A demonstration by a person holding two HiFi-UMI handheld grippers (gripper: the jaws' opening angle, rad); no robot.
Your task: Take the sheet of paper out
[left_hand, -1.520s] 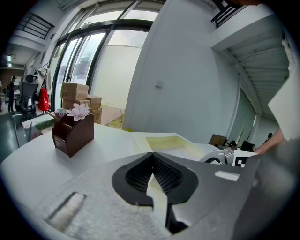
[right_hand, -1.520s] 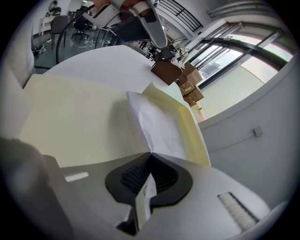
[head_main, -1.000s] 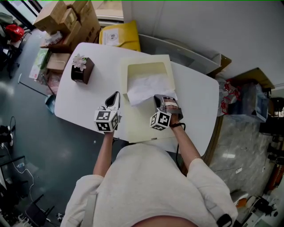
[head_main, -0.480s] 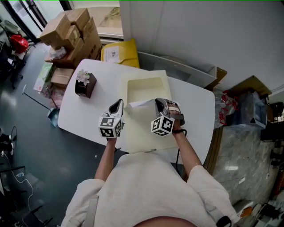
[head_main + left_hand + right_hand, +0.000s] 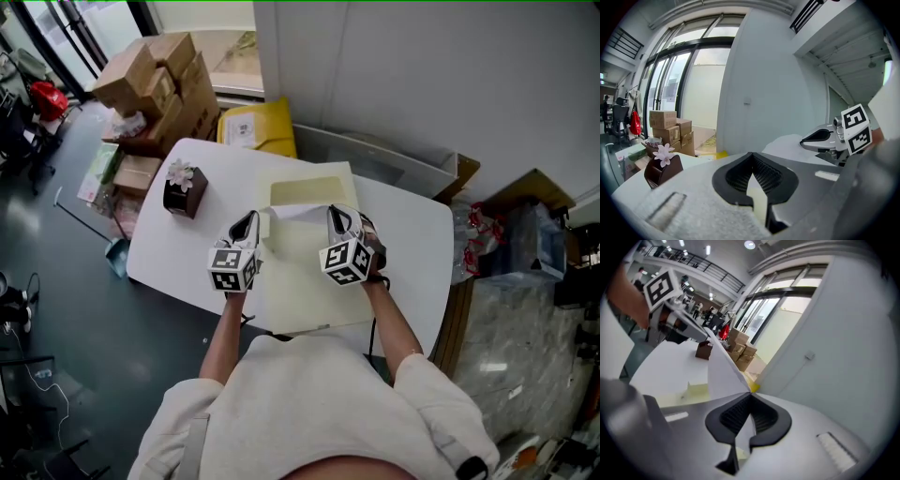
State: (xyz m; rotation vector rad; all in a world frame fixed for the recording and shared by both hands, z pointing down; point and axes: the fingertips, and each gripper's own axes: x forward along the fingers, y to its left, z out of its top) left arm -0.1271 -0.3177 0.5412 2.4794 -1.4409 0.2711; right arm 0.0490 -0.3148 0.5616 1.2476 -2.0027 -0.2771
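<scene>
Head view shows your left gripper (image 5: 248, 221) and right gripper (image 5: 337, 217) each clamped on the paper (image 5: 298, 214). It stretches between them above the box (image 5: 305, 191).

In the head view the left gripper (image 5: 248, 219) and right gripper (image 5: 335, 214) cover both ends of the sheet of paper (image 5: 298, 214), leaving only a strip visible. It hides the near part of the cream box (image 5: 300, 291) recess.
</scene>
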